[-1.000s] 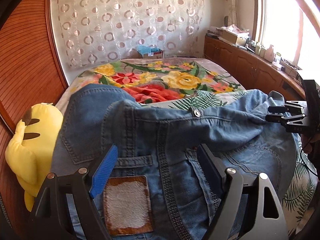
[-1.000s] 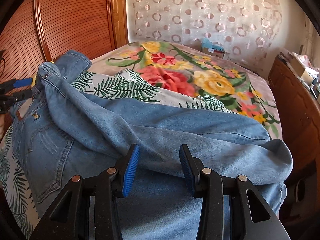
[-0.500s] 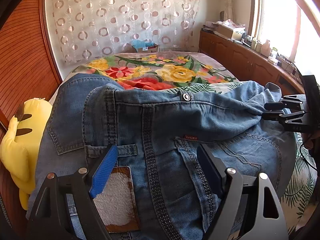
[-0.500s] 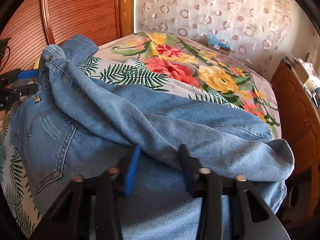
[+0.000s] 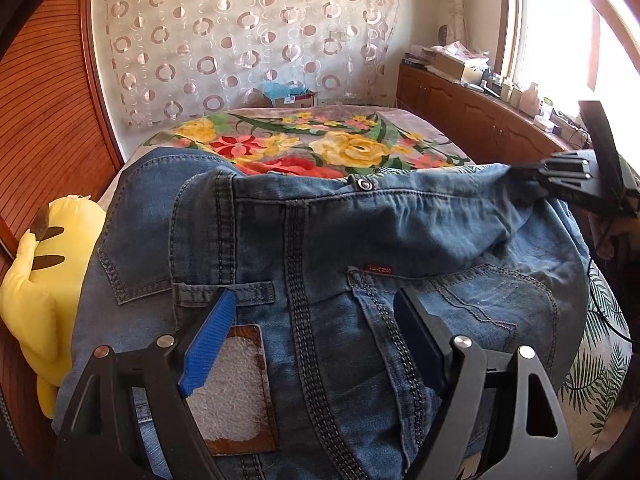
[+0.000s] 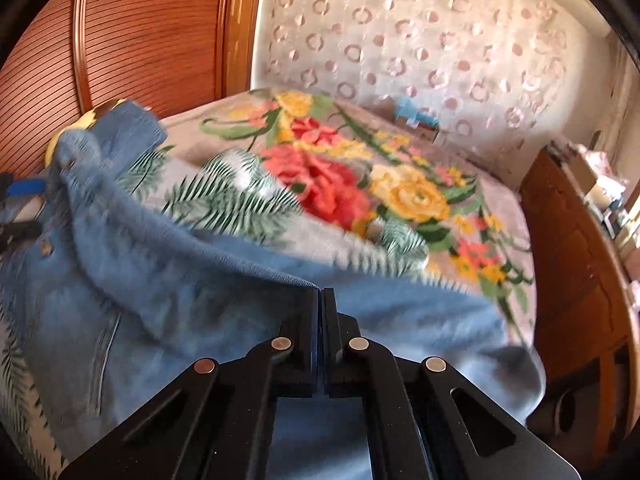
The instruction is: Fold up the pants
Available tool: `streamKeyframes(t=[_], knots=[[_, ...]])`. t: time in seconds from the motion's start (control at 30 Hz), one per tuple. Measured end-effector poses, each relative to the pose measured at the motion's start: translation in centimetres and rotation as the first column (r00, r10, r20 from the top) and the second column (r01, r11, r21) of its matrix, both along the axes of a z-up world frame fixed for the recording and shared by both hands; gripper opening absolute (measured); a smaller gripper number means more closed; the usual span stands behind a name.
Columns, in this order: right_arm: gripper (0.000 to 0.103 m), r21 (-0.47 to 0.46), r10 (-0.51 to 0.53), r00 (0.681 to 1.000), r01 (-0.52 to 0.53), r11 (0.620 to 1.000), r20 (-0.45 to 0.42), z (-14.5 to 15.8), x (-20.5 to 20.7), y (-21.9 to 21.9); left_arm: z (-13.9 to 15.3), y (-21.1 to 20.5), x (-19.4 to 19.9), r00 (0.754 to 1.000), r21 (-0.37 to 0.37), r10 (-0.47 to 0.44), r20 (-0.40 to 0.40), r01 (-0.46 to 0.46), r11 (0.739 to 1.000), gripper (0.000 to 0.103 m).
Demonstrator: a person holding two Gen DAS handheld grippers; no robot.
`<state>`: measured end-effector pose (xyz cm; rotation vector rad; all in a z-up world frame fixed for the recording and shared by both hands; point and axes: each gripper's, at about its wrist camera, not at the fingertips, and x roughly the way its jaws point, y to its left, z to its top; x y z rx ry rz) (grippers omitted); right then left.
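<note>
A pair of blue denim jeans (image 5: 320, 264) lies spread on a bed (image 5: 404, 120) covered by a floral blanket (image 5: 352, 152) and, nearer the cameras, a palm-leaf print sheet (image 6: 224, 196).

In the left wrist view the jeans fill the middle and lower field, seat side up: a back pocket (image 5: 132, 240) at about 9 o'clock, a metal waist button (image 5: 364, 185) near the upper edge at 12 o'clock, a small red tag (image 5: 378, 269) just right of centre, and a leather waistband patch (image 5: 236, 388) at 6 to 7 o'clock. The left tool (image 5: 316, 344) is spread wide over the denim; its blue-padded finger stands just above the patch and its dark finger over the other back pocket. Whether the pads touch the cloth I cannot tell.

At 3 o'clock in that view the right tool (image 5: 532, 178) has its fingers pressed together on an edge of the jeans, and the fabric rises toward it in a taut ridge. The right wrist view, blurred, shows the same: the right tool (image 6: 321, 294) with its jaws pressed together, pinching a fold of light blue denim at the tips, with the cloth draping away toward 9 o'clock, where the blue pad of the left tool (image 6: 24, 188) shows at the edge.

A yellow plush toy (image 5: 44, 276) lies at 9 o'clock beside the jeans, against a ribbed wooden panel (image 5: 52, 92). A curtain with ring patterns (image 5: 248, 32) hangs at 12 o'clock, and a wooden cabinet (image 5: 480, 116) runs under a bright window (image 5: 560, 28) at 2 o'clock.
</note>
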<state>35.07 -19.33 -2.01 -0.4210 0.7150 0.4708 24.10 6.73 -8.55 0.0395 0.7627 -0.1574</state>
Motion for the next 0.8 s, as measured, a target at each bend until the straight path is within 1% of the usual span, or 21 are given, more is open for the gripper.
streamKeyframes(t=[0.13, 0.23, 0.4, 0.5, 0.6, 0.7, 0.8], knots=[[0.001, -0.042, -0.011, 0.999, 0.013, 0.999, 0.050, -0.3, 1.5, 1.8, 0.2, 0.4, -0.4, 1.000, -0.002, 0.008, 0.006, -0.008, 1.000, 0.082], [0.001, -0.061, -0.029, 0.998, 0.033, 0.998, 0.052, -1.3, 2.7, 3.0, 0.2, 0.8, -0.6, 1.000, -0.004, 0.016, 0.009, -0.016, 1.000, 0.082], [0.001, -0.051, -0.059, 0.998, 0.059, 0.997, -0.005, -2.9, 3.7, 3.8, 0.3, 1.3, -1.4, 0.999, -0.009, 0.028, 0.018, -0.028, 1.000, 0.082], [0.001, -0.027, -0.076, 0.997, 0.075, 0.997, -0.022, -2.0, 4.0, 3.2, 0.6, 1.4, -1.8, 0.999, -0.009, 0.030, 0.024, -0.030, 1.000, 0.082], [0.007, -0.008, -0.083, 0.997, 0.083, 0.997, -0.009, -0.7, 3.1, 1.9, 1.0, 1.4, -2.2, 0.999, -0.008, 0.029, 0.032, -0.029, 1.000, 0.082], [0.010, 0.025, -0.093, 0.996, 0.093, 0.995, 0.005, 0.7, 1.1, 0.8, 1.7, 1.3, -2.6, 0.999, -0.007, 0.027, 0.044, -0.026, 1.000, 0.082], [0.010, 0.067, -0.096, 0.995, 0.095, 0.993, 0.020, 2.1, -1.5, -0.2, 2.5, 0.9, -3.6, 0.998, -0.005, 0.019, 0.064, -0.019, 1.000, 0.082]])
